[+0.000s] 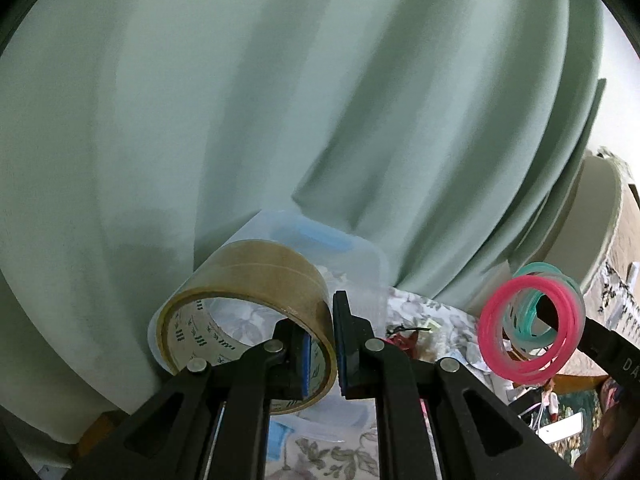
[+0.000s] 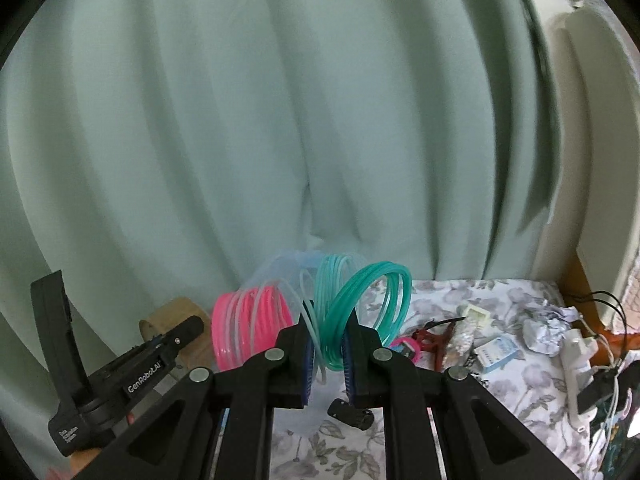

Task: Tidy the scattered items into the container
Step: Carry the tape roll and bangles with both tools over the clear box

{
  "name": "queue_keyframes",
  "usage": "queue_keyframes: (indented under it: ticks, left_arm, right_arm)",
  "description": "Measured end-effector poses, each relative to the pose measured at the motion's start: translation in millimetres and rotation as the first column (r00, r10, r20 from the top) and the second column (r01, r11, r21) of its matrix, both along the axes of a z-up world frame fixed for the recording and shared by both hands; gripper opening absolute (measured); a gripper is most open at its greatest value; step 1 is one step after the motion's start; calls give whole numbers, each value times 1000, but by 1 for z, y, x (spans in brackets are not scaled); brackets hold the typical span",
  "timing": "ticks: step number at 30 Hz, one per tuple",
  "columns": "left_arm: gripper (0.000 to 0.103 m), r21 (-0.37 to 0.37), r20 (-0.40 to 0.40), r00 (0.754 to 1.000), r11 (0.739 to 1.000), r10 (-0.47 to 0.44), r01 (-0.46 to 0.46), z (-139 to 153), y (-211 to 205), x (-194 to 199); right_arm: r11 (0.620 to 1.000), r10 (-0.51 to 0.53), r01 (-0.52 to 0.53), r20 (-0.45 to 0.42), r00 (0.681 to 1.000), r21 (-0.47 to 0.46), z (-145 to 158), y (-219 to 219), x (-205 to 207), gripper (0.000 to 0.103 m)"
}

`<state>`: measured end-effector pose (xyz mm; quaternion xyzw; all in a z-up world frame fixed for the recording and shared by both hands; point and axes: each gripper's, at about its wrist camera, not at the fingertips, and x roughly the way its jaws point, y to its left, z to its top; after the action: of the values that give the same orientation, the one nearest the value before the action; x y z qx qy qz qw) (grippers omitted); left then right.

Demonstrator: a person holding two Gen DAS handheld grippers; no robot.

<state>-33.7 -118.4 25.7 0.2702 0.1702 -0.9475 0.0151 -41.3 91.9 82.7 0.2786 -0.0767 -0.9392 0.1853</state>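
- The curtain (image 1: 200,100) fills the top of both views, so you have no room past the box.
- The box (image 1: 320,248) sits low in the middle of the left view, behind your tape. Its rim is close.
- Your left tongs (image 1: 320,344) pinch the tape (image 1: 248,280) wall, one finger inside the ring, so it hangs upright.
- Your right tongs (image 2: 326,344) squeeze the rings (image 2: 360,304); the pink ones dangle left.
- More bits (image 2: 472,336) lie lower right on the cloth.
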Motion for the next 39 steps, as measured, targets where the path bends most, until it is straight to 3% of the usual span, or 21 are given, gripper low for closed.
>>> queue_keyframes:
  ticks: [20, 39]
  left_arm:
    - [11, 20, 47, 999, 1000, -25, 24, -33, -31, -35]
    - [13, 63, 116, 993, 998, -37, 29, -51, -37, -43]
  right_arm:
    - [986, 125, -139, 142, 982, 95, -50, -86, -56, 14]
    - [966, 191, -225, 237, 953, 126, -85, -111, -77, 17]
